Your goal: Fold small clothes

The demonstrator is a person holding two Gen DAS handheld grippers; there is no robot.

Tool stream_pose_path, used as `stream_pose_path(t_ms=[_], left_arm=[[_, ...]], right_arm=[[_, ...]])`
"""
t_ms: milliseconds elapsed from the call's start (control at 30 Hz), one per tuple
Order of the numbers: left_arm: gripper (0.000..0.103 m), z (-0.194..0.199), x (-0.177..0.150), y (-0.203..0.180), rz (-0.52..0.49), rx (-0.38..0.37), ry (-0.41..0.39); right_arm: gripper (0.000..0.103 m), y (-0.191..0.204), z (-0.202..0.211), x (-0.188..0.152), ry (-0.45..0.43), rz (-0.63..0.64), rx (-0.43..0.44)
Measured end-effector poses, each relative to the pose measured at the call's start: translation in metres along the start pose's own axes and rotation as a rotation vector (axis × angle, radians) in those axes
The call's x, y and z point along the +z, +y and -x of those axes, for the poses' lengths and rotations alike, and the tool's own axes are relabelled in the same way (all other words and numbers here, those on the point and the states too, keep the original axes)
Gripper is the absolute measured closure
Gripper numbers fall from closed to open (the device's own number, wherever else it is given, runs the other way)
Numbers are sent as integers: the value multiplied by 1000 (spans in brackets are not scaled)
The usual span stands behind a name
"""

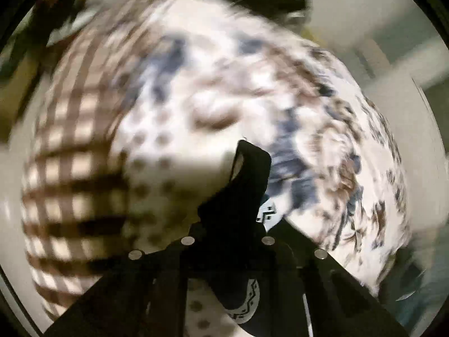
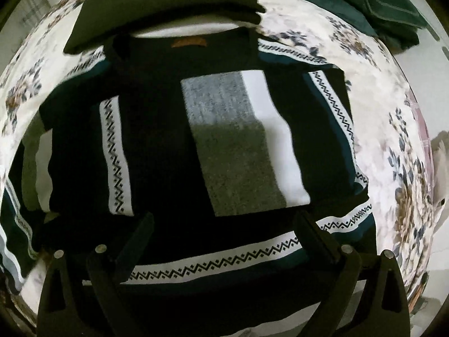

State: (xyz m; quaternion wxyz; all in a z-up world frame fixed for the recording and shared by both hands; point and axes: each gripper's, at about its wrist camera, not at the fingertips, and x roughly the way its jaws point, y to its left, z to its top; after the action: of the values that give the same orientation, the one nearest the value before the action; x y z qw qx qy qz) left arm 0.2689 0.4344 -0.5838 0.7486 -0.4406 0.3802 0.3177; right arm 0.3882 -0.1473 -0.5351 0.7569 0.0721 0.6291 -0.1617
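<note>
Dark garment [image 2: 157,140] with white zigzag-patterned bands, a grey-and-white panel at centre and a brown neck label, spread flat on a floral bedsheet [image 2: 393,140]. Lying directly ahead of and beneath the right hand-held gripper [image 2: 224,224], fingers spread wide, nothing between them. Left view heavily blurred: left hand-held gripper [image 1: 249,191] clamped narrow on a dark fold of the same fabric, raised over checked and floral bedding [image 1: 84,129]. Beyond, hard to make out.
</note>
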Motion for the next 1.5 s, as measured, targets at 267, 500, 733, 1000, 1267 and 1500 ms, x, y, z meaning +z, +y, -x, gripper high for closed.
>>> stream_pose_path(t_ms=[267, 500, 733, 1000, 1267, 1500], left_arm=[[92, 88, -25, -168, -477, -133, -143], [92, 111, -177, -349, -828, -361, -28], [92, 83, -424, -470, -1116, -499, 270], [81, 54, -590, -475, -1401, -293, 399], [21, 89, -537, -358, -1411, -161, 323], [20, 60, -465, -216, -1359, 270, 193]], right_arm=[[2, -61, 9, 14, -32, -141, 121], [2, -162, -1, 17, -15, -302, 200], [2, -289, -8, 3, 11, -438, 182], [2, -397, -23, -13, 56, -483, 226], [3, -425, -32, -6, 157, -426, 437], [3, -351, -36, 67, 148, -262, 566]])
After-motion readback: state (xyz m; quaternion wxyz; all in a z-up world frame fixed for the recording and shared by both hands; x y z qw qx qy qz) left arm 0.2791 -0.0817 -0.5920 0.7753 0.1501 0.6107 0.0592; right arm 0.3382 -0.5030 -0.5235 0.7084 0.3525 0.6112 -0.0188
